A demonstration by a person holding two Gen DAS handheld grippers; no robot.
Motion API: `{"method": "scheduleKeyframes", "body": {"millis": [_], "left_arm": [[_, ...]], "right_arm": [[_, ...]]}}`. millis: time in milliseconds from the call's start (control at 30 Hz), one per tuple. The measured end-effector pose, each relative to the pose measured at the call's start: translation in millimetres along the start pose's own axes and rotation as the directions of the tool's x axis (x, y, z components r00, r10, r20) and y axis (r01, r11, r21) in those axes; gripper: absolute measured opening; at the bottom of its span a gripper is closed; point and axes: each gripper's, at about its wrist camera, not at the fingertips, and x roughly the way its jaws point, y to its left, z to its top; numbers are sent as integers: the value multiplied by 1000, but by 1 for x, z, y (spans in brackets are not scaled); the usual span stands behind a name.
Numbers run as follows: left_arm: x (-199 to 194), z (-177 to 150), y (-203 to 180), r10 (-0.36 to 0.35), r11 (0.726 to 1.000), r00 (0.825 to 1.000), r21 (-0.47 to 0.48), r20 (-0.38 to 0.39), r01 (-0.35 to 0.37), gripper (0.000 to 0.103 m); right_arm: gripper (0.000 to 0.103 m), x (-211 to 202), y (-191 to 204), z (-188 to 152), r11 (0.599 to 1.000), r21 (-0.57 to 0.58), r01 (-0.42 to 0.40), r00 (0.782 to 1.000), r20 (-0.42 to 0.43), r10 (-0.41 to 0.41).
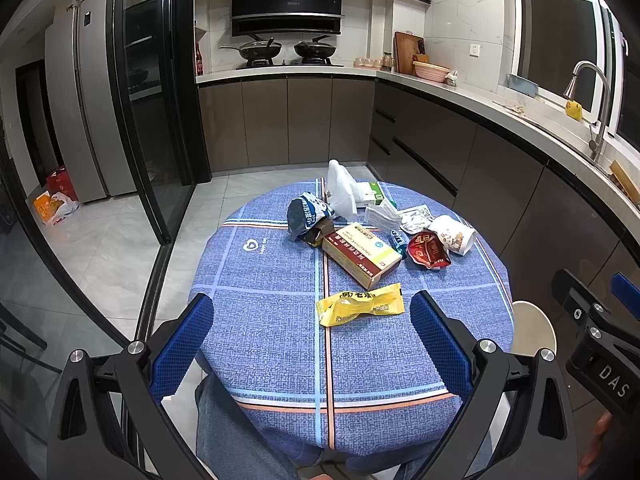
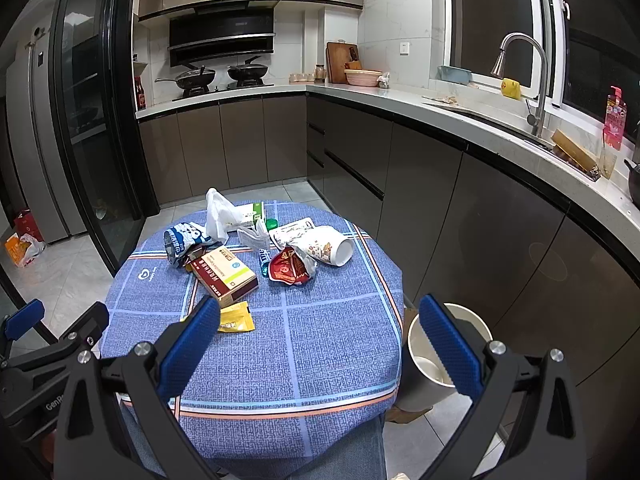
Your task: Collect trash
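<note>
A small table with a blue checked cloth [image 1: 272, 320] [image 2: 320, 340] carries trash: a yellow wrapper [image 1: 360, 305] [image 2: 237, 322], a red-and-cream box [image 1: 362, 254] [image 2: 224, 272], a red foil packet [image 1: 428, 249] [image 2: 288, 268], a blue-white bag [image 1: 306, 214] [image 2: 180, 240], a white plastic bag [image 1: 340, 190] [image 2: 218, 212] and a tipped paper cup [image 1: 454, 234] [image 2: 328, 246]. My left gripper [image 1: 312, 344] is open, empty, just short of the yellow wrapper. My right gripper [image 2: 320, 352] is open, empty, above the table's near right part. A white bin [image 2: 436, 360] [image 1: 534, 328] stands right of the table.
Kitchen cabinets and a counter with a sink tap [image 2: 524, 76] run along the right and back. A glass sliding door [image 1: 152, 100] and a fridge [image 1: 84, 100] are on the left. Bags [image 1: 54, 204] lie on the floor by the fridge.
</note>
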Motion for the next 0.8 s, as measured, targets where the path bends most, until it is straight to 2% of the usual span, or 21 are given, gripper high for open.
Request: {"method": "scheduleKeyframes", "body": {"millis": [800], "left_arm": [[5,1,-4,-9,1000,1000,3,-8,9,95]], "right_arm": [[100,5,-2,-2,1000,4,9,1000,-10,-9]]}}
